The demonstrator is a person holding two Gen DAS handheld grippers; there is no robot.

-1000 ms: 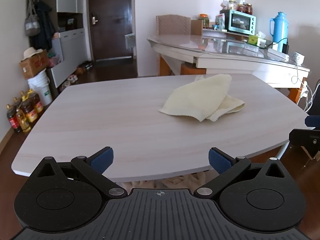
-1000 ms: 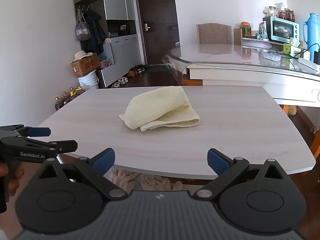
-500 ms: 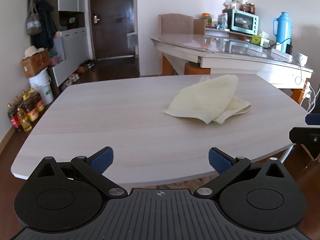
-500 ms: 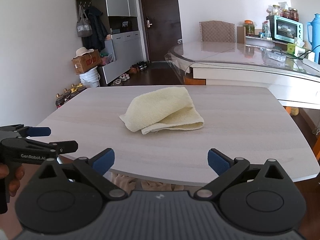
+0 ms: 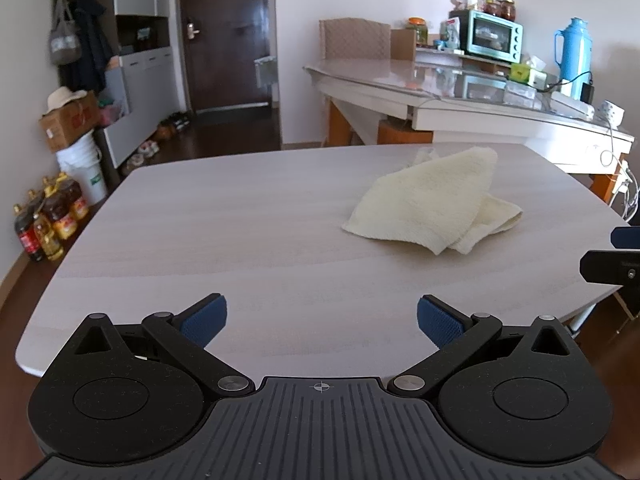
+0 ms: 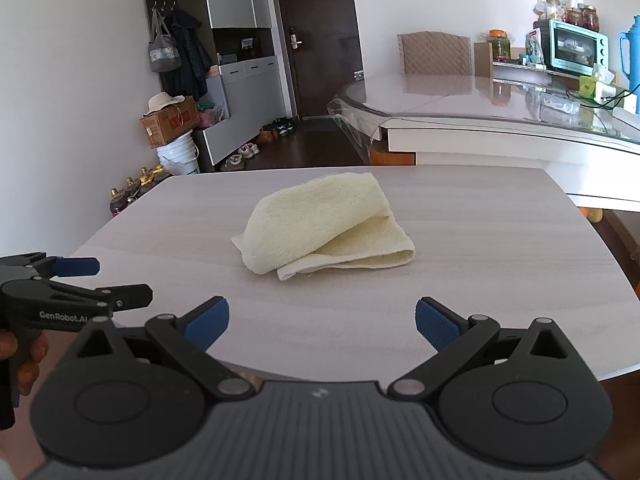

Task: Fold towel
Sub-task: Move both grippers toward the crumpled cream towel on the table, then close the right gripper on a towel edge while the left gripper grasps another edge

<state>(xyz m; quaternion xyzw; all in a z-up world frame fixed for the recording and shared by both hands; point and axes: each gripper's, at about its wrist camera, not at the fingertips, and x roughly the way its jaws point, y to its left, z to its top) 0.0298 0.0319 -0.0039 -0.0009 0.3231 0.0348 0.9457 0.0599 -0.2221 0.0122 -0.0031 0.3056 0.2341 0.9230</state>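
Note:
A pale yellow towel (image 5: 432,204) lies loosely folded in layers on the light wood table (image 5: 224,224), right of centre in the left wrist view. In the right wrist view the towel (image 6: 320,220) sits at the table's middle. My left gripper (image 5: 321,318) hovers over the near table edge, open and holding nothing, well short of the towel. My right gripper (image 6: 322,318) is likewise open and holds nothing, a short way in front of the towel. The left gripper (image 6: 76,280) also shows at the left edge of the right wrist view, in a person's hand (image 6: 24,360).
A glass-topped table (image 6: 500,108) stands behind, with a teal toaster oven (image 5: 490,38), a blue thermos (image 5: 574,56) and jars. A chair (image 5: 354,38), a dark door (image 5: 224,32), grey cabinets, a bucket (image 5: 82,168) and oil bottles (image 5: 48,220) fill the left side.
Both grippers have moved forward over the table edge toward the towel, which looks larger and nearer now. Both stay open; the towel has not moved.

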